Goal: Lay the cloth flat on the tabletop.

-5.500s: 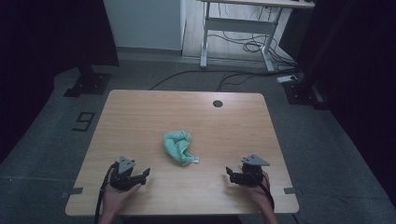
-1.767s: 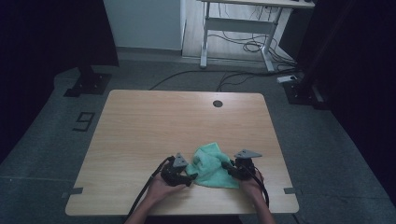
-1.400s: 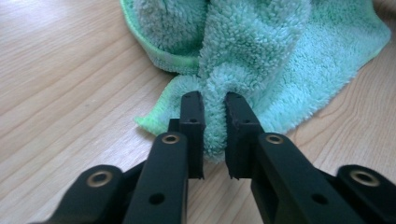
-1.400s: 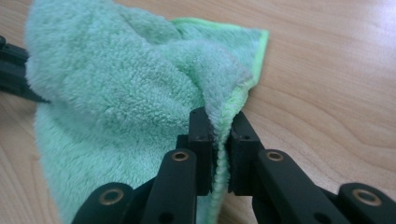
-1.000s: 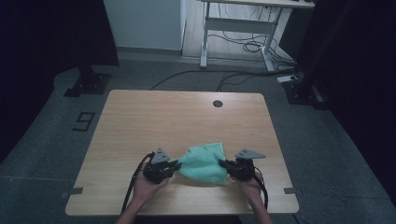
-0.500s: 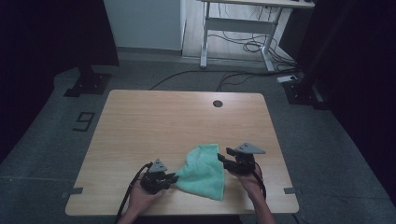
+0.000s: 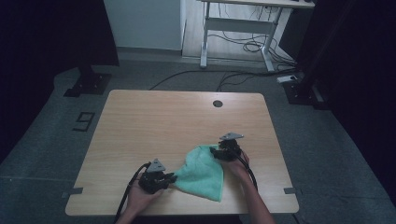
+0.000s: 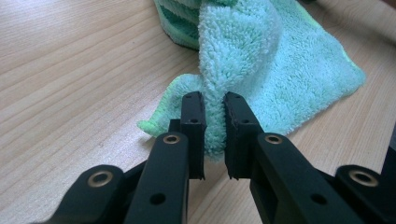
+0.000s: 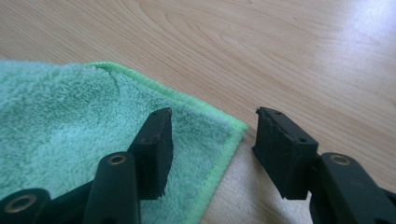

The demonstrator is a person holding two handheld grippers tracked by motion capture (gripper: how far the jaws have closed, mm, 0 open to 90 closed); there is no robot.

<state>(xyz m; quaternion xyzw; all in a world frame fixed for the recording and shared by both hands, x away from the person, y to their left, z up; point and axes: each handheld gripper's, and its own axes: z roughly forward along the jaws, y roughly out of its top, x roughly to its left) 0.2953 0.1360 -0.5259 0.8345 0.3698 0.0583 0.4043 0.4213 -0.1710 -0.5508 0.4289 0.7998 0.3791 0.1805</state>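
Observation:
A mint-green towel [image 7: 201,172] lies spread on the wooden table [image 7: 163,116] near its front edge. My left gripper [image 7: 170,177] is at the towel's near-left corner, and in the left gripper view it [image 8: 214,105] is shut on a raised fold of the towel [image 8: 289,79]. My right gripper [image 7: 214,151] is at the far-right corner. Its jaws have just been opening. In the right gripper view it [image 9: 213,114] stands open over the towel's hemmed corner [image 9: 236,126], and neither pad presses on the cloth.
A round cable hole [image 7: 217,103] sits near the table's far edge. Beyond the table are a white desk frame [image 7: 238,28], floor cables [image 7: 243,46] and a black stand base [image 7: 88,84]. Bare wood spreads across the far half and the left side.
The right gripper has let go of the towel corner and moved toward the far side. The towel, earlier stretched between both grippers, now lies on the table. The left gripper keeps its hold.

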